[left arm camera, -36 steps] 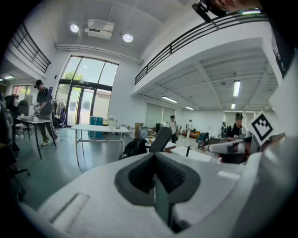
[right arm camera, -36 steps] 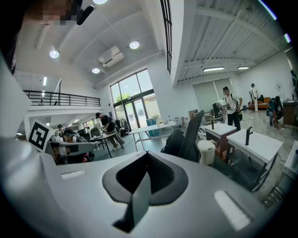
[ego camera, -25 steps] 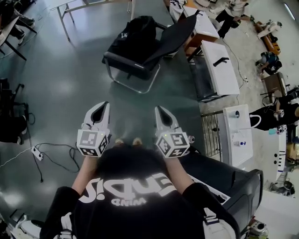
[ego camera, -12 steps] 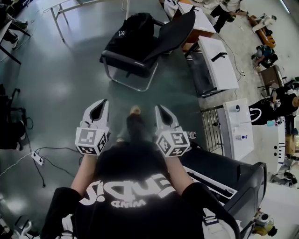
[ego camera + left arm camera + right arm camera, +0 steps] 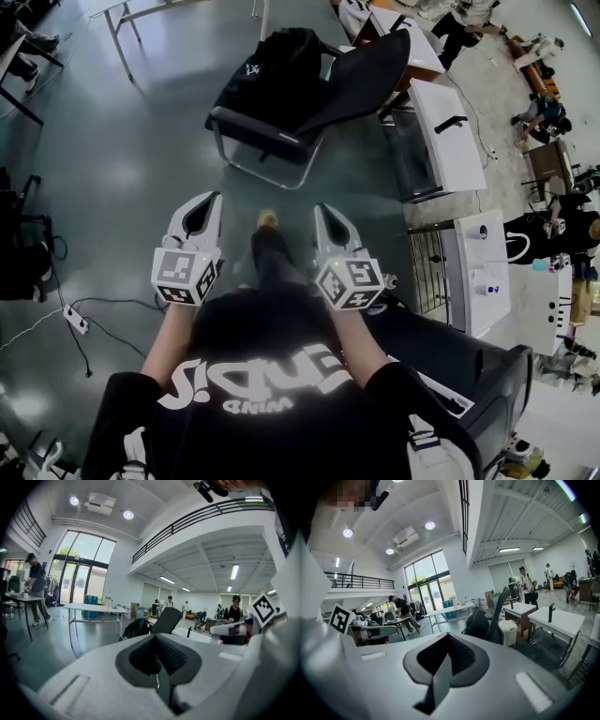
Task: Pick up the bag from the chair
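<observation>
Left gripper (image 5: 212,199): its jaws were pressed together with nothing between them, as the left gripper view (image 5: 156,641) showed; it was held out in front of the person's chest, left of the forward leg.
Right gripper (image 5: 321,210): its jaws were likewise closed and empty, as seen in the right gripper view (image 5: 448,639); it was held level with the other, right of the forward leg, the two well apart from each other.
Black backpack (image 5: 273,69): it sat on the seat of the chair, against the backrest, with a small white logo on its near side; both grippers were well short of it, and it showed beyond the closed jaws in each gripper view (image 5: 135,628) (image 5: 478,623).
Chair (image 5: 360,77): black, on a bent metal tube frame, it stood on the floor ahead of the person, its backrest leaning toward the right of the head view (image 5: 167,619) (image 5: 499,607).
Shoe (image 5: 267,220): the person's forward foot was planted between the two grippers, toe toward the chair.
Floor (image 5: 131,178): dark grey-green and glossy, with bare floor between shoe and chair.
White table (image 5: 442,150): it stood just right of the chair, with a small black object on top.
Power strip (image 5: 73,308): white, on the floor to the left, with cables trailing from it.
</observation>
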Demonstrator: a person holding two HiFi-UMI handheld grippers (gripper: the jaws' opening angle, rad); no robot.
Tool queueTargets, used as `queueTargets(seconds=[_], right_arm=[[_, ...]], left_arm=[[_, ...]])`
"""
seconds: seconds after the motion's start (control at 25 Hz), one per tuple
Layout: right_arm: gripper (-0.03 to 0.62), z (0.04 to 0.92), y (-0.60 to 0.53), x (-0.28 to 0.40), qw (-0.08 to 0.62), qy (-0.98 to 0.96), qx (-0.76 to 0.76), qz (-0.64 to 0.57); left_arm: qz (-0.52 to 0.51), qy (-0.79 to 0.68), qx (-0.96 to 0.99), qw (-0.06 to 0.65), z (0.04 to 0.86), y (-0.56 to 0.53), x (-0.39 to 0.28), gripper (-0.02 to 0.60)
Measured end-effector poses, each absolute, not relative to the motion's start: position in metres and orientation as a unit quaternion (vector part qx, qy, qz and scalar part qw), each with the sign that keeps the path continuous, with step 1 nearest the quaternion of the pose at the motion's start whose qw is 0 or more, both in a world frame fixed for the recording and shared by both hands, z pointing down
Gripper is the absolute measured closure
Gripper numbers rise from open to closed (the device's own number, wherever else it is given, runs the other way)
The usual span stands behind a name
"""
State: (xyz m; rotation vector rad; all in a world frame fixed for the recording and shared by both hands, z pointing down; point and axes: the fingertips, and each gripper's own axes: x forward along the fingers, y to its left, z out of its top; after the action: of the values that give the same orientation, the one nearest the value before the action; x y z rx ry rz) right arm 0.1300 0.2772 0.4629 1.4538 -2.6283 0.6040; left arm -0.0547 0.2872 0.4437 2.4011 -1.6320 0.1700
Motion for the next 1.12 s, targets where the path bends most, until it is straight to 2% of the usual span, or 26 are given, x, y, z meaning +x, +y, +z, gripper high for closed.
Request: queueTargets(seconds=[0.6, 1.12], right_arm=[[0.594, 0.443, 0.087, 0.101, 0.042, -0.862, 0.465, 0.199], [0.594, 0.431, -0.057, 0.1, 0.039, -0.876, 0.437, 0.201]], left_arm=[[0.053, -0.561, 0.818, 0.118, 0.422, 0.099, -0.079, 0.581], [0.051, -0.578, 0.807, 0.112, 0.407, -0.049, -0.074, 0.58]])
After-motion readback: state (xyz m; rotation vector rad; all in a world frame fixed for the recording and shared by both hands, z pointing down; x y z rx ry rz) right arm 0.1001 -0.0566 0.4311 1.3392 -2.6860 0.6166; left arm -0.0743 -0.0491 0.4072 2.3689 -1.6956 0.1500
